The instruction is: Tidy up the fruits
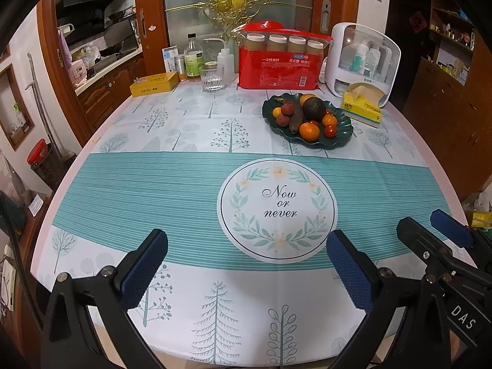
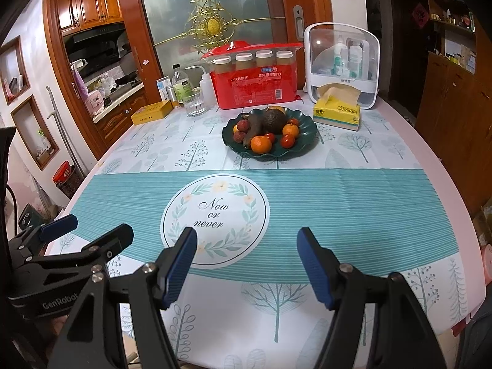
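A dark green scalloped plate (image 1: pixel 344 136) stands on the far right part of the table; it also shows in the right wrist view (image 2: pixel 310 135). It holds an avocado (image 1: pixel 313 108), a tangerine (image 1: pixel 309 131), lychees (image 1: pixel 288 108), cherry tomatoes (image 1: pixel 330 130) and a dark elongated fruit (image 1: pixel 294 123). My left gripper (image 1: pixel 246 243) is open and empty over the near table. My right gripper (image 2: pixel 247 241) is open and empty beside it, well short of the plate; it shows at the right in the left wrist view (image 1: pixel 424 224).
Behind the plate stand a red pack of paper cups (image 1: pixel 276 61), a white storage box (image 1: pixel 363 58), a yellow tissue box (image 1: pixel 363 104), a glass (image 1: pixel 212 77), bottles (image 1: pixel 193 58) and a yellow tin (image 1: pixel 153 84). The tablecloth has a round "Now or never" print (image 1: pixel 276 206).
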Demonstrator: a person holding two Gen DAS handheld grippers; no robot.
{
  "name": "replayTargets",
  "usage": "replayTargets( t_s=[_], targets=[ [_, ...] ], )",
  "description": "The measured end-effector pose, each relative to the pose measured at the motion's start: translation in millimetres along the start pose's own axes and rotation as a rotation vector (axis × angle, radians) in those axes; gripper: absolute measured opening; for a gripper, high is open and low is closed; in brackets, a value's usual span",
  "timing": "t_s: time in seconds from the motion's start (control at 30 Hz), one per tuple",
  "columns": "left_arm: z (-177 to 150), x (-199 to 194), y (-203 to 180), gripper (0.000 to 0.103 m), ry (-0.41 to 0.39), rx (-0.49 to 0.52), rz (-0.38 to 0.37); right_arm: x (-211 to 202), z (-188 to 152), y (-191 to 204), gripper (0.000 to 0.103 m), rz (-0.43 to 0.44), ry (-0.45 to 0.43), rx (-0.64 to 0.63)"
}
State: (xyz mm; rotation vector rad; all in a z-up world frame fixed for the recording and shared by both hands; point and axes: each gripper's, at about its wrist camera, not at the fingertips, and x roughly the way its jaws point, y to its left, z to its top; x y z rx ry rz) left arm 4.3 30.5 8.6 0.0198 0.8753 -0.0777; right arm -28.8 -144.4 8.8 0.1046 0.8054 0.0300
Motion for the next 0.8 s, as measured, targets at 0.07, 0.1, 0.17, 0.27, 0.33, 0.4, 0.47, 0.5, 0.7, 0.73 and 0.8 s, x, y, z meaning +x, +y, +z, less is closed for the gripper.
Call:
replayTargets(
  t_s=[0.07, 0.1, 0.17, 0.27, 0.33, 0.4, 0.47, 0.5, 0.7, 0.73, 0.8],
  targets=[
    [0.5, 0.0, 0.5, 0.102, 0.000, 0.000, -0.001, 0.1, 0.1, 0.0, 0.068, 0.001, 0.001, 0.001],
    [0.7, 0.1, 0.5, 0.102, 0.000, 0.000, -0.001, 0.2, -0.1, 0.5, 0.068, 0.001, 0.001, 0.001],
    [0.7, 0.1, 0.6, 0.102, 0.001, 0.000, -0.001, 0.4, 0.4, -0.5, 0.068, 0.000, 0.002, 0.001],
    [-0.5, 0.9, 0.9, 0.102, 0.003, 0.001, 0.000, 1.2, -0.6, 1.0, 0.068, 0.002, 0.004, 0.002],
    [-0.3, 0.7, 0.7, 0.102, 0.003, 0.000, -0.002, 1.3, -2.5, 2.7, 0.068, 0.002, 0.006, 0.003],
    [-0.4, 1.0, 1.0, 0.102, 0.003, 0.000, -0.001, 0.6, -4.6, 5.4, 0.068, 0.003, 0.006, 0.005],
    [-0.2, 1.1, 0.9, 0.102, 0.005, -0.001, -0.002, 1.3, -3.2, 3.6, 0.068, 0.002, 0.007, 0.003],
    [-1.0, 1.2, 1.9, 0.102, 0.008, -0.001, -0.003, 1.4, -2.4, 3.2, 0.068, 0.002, 0.007, 0.003],
    [-4.8, 3.2, 6.1, 0.102, 0.022, 0.000, -0.004, 2.6, -11.4, 7.3, 0.068, 0.003, 0.020, 0.009],
    [-4.9, 3.3, 6.2, 0.102, 0.022, 0.000, -0.004, 2.2, -12.0, 7.6, 0.068, 0.003, 0.021, 0.010],
    [-4.6, 3.3, 6.0, 0.102, 0.023, 0.000, -0.004, 2.4, -11.2, 7.3, 0.068, 0.003, 0.021, 0.009]
  ],
)
